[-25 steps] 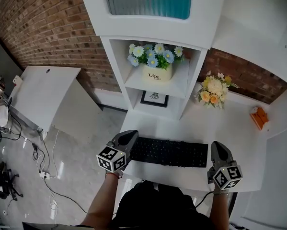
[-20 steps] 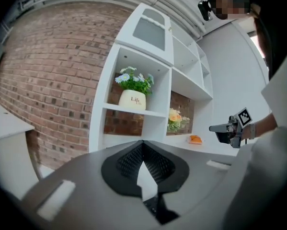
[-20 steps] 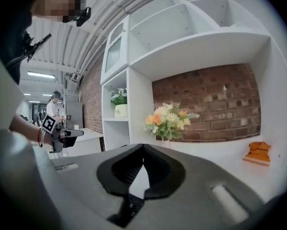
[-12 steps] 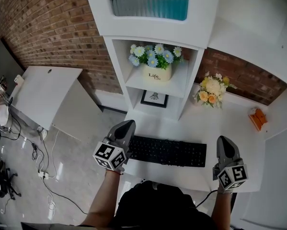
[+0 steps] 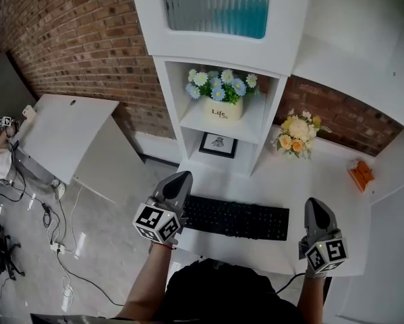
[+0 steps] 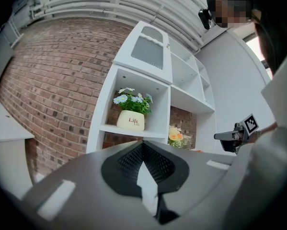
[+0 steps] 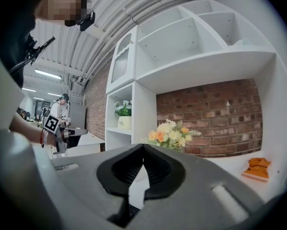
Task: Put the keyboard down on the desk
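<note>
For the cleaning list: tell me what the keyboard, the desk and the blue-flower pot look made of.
Keyboard: matte black, rows of separate keys, likely plastic.
Desk: smooth plain white, probably painted or laminated board.
Pot: smooth cream with printed lettering, perhaps glazed ceramic; not certain.

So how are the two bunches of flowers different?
The shelf flowers are blue and white; the desk flowers are yellow, orange and white. The shelf flowers sit in a cream pot with writing on it; no pot shows under the desk flowers. The shelf flowers stand higher, inside the white shelf; the desk flowers stand on the desk by the brick wall. Both stand upright behind the keyboard.
</note>
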`<state>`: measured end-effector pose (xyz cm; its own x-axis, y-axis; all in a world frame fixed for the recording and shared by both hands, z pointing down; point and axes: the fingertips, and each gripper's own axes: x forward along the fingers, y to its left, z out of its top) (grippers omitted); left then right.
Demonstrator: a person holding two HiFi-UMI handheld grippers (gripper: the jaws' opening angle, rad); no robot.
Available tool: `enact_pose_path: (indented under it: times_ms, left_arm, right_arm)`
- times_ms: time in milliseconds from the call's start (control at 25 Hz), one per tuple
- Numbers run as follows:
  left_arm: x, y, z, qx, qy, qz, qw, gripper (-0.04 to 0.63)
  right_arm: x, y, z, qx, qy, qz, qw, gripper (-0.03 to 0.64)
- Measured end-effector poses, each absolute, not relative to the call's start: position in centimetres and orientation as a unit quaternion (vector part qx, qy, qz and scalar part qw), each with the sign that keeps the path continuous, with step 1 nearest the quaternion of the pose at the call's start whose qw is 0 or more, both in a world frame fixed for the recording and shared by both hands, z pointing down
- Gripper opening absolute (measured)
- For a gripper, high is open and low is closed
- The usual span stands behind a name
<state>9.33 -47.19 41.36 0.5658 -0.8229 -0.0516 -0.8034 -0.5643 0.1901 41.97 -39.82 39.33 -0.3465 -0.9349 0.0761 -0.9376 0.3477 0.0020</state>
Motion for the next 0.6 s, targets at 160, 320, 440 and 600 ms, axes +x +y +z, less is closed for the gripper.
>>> enact_pose_path:
  times_ms: [160, 320, 440, 600]
  left_arm:
    - [8.9, -47.2, 40.9, 0.879, -0.467, -0.075, 0.070, 0.000]
    - [8.7, -47.1, 40.7, 0.876, -0.470, -0.079, 0.069, 0.001]
    - [8.7, -47.2, 40.8, 0.875, -0.472, -0.079, 0.070, 0.001]
    - [8.7, -47.3, 40.9, 0.874, -0.474, -0.080, 0.071, 0.002]
  right_arm:
    - [41.9, -39.7, 39.3, 0.570, -0.821, 0.019, 0.032, 0.000]
    - [41.7, -39.7, 39.3, 0.570, -0.821, 0.021, 0.031, 0.000]
    - [41.5, -39.9, 39.6, 0.568, -0.822, 0.023, 0.030, 0.000]
    - [41.5, -39.9, 40.3, 0.566, -0.823, 0.026, 0.030, 0.000]
